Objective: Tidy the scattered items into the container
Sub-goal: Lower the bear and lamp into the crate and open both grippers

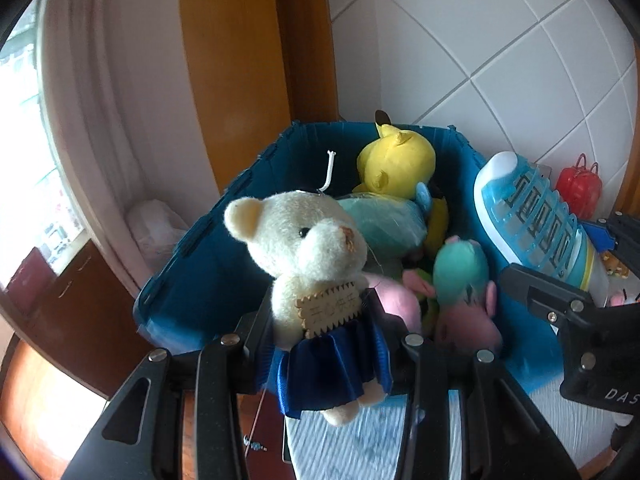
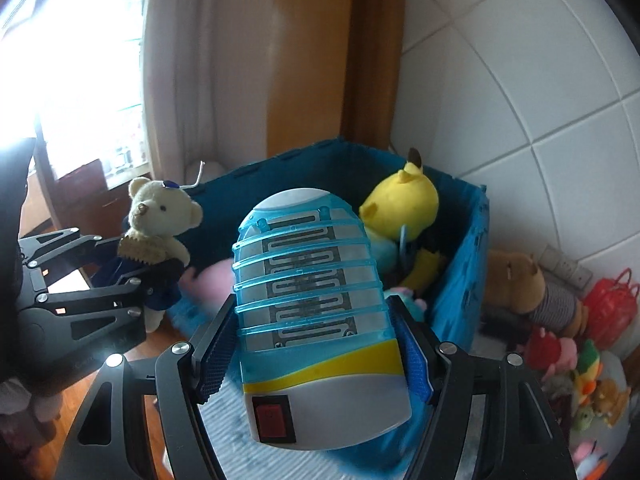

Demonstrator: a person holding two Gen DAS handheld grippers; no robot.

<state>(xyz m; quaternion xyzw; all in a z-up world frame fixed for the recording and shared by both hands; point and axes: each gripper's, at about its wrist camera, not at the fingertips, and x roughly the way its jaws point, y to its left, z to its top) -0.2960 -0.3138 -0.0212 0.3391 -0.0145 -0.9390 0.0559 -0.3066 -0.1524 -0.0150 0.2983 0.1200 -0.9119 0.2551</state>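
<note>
My left gripper is shut on a cream teddy bear in a blue skirt, held just over the near rim of the blue bin. In the right wrist view the same teddy bear hangs at the left in the left gripper. My right gripper is shut on a blue and white mosquito lamp with a red switch, in front of the blue bin. The lamp shows at the right in the left wrist view. A yellow plush and other soft toys lie inside.
A white tiled wall and a wooden door frame stand behind the bin. More soft toys and a red toy basket lie right of the bin. A striped cloth is below the grippers.
</note>
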